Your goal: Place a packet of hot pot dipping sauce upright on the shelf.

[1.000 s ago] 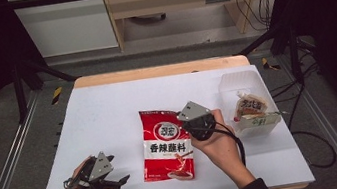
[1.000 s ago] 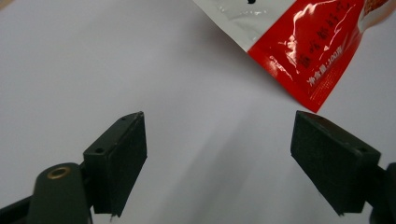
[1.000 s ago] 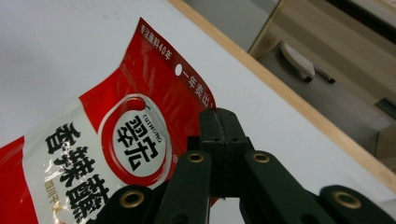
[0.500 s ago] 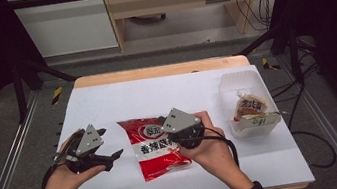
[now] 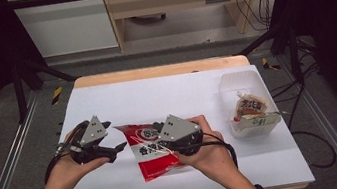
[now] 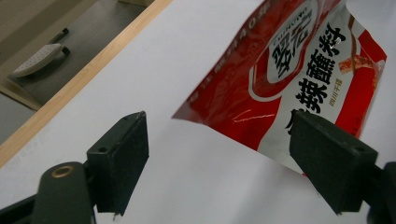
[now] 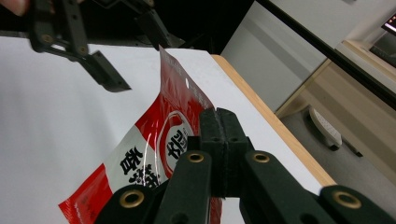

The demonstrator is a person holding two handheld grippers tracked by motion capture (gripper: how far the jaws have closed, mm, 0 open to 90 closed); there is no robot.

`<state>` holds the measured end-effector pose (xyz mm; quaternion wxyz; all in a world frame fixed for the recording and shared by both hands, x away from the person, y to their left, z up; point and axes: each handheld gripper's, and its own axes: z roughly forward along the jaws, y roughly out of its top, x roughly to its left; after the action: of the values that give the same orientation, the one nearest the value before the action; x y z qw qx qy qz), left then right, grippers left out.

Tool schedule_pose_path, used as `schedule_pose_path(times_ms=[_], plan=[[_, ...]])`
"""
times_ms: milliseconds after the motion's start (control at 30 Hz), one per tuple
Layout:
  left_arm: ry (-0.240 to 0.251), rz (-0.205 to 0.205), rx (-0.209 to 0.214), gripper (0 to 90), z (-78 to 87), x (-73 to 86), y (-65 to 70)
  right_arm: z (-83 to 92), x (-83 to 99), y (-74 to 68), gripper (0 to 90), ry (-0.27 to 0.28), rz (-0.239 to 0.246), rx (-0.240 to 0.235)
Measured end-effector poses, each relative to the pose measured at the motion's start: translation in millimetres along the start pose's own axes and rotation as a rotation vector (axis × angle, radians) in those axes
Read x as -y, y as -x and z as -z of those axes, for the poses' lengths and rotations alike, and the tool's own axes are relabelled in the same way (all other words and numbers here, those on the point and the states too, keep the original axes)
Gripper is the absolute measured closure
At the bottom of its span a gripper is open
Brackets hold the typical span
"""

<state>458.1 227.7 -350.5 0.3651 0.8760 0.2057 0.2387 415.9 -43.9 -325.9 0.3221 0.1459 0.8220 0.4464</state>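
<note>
- The red sauce-mix packet (image 5: 152,150) is found near the middle of the white table (image 5: 166,95), toward the near edge, lifted at its upper end and tilted rather than lying flat.
- The right gripper (image 5: 161,132) is pressed together on the packet's side edge; in the right gripper view its black jaws meet flush over the printed film (image 7: 154,140), so the packet is judged to be held.
- The left gripper (image 5: 120,147) is spread, just to the left of the packet's top corner. In the left gripper view the packet's red corner (image 6: 289,70) lies beyond the two parted jaws and is not touched by either pad.
- The jaws of the left gripper have just been closing slightly, with nothing pinched between them.
- Done, as judged: the packet is picked up by one gripper. Left: a second grip on the top corner, and whatever handling follows; the packet appears unopened.
- The clear plastic tub (image 5: 246,105) at the right holds a small wrapped snack (image 5: 252,107) and is not being handled.
- Against the earlier frames: the packet, then flat and upright on the table, is now raised and slanted leftward; the right hand has moved left with it; the left hand has risen from the near-left corner and come closer to the packet.
</note>
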Motion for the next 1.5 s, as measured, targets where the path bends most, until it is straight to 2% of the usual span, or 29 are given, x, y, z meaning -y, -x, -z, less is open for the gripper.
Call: schedule_pose_path(times_ms=[200,400,567,667,733,867,1000,1067,1167,1267,1400,1500], plan=[[0.015,0.02,0.025,24.6,-5.3,-3.0,-6.2,2.9,-10.6,-0.3,90.0,0.015,0.017,-0.006],[0.015,0.049,0.108,37.6,-10.2,-8.4,-9.4,0.6,-13.6,3.2,90.0,0.012,0.02,-0.014],[-0.006,0.039,0.128,58.4,-13.4,-12.5,-9.3,1.2,-12.2,6.1,90.0,0.006,0.008,-0.014],[-0.012,0.006,0.11,69.7,-12.5,-15.6,-5.8,3.9,-11.2,8.5,90.0,0.0,0.009,-0.015],[-0.01,0.004,0.116,78.2,-12.4,-17.3,-4.4,6.6,-10.0,10.3,90.0,-0.005,0.011,-0.014],[0.003,-0.015,0.115,88.6,-12.0,-22.2,0.4,12.3,-4.7,13.3,90.0,-0.027,0.014,-0.015],[0.048,-0.004,0.115,90.0,-7.0,-28.1,1.0,19.1,3.0,18.8,90.0,-0.057,0.001,-0.01],[0.054,-0.019,0.108,90.0,-5.6,-32.7,3.0,22.2,7.0,22.6,90.0,-0.067,-0.007,-0.015],[0.056,-0.033,0.097,90.0,-4.1,-40.7,5.6,25.2,11.6,26.4,90.0,-0.091,0.0,-0.017],[0.058,-0.046,0.102,90.0,-3.1,-48.4,6.8,28.2,15.2,30.8,90.0,-0.1,-0.008,-0.018],[0.039,-0.072,0.105,90.0,-3.3,-56.4,10.0,30.4,17.4,36.6,89.9,-0.12,-0.015,-0.023],[0.034,-0.083,0.104,90.0,-3.1,-59.8,12.6,31.2,16.2,38.2,77.5,-0.155,0.0,-0.035]])
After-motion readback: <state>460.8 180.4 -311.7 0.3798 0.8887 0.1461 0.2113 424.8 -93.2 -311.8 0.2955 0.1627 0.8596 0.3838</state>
